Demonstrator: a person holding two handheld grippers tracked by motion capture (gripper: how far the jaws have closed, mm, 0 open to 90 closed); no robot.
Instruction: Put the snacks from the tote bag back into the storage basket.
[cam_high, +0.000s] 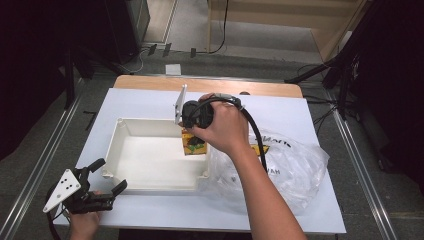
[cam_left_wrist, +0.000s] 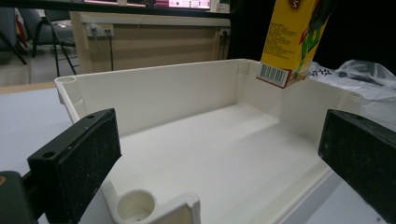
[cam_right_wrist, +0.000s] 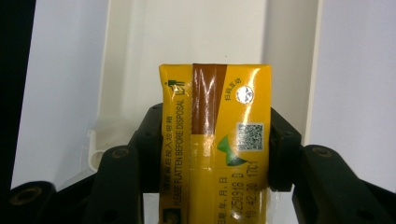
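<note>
A yellow drink carton hangs above the right end of the white tray, held from above by my right gripper, which is shut on it. In the right gripper view the carton is clamped between the two black jaws, top end facing the camera. From the left gripper view the carton shows over the tray's far right corner, clear of the tray floor. My left gripper rests at the tray's near left corner, open, with nothing between its pads.
A crumpled clear plastic bag lies on the white table sheet right of the tray. The table's wooden far edge shows behind. Stands and cables sit on the floor beyond.
</note>
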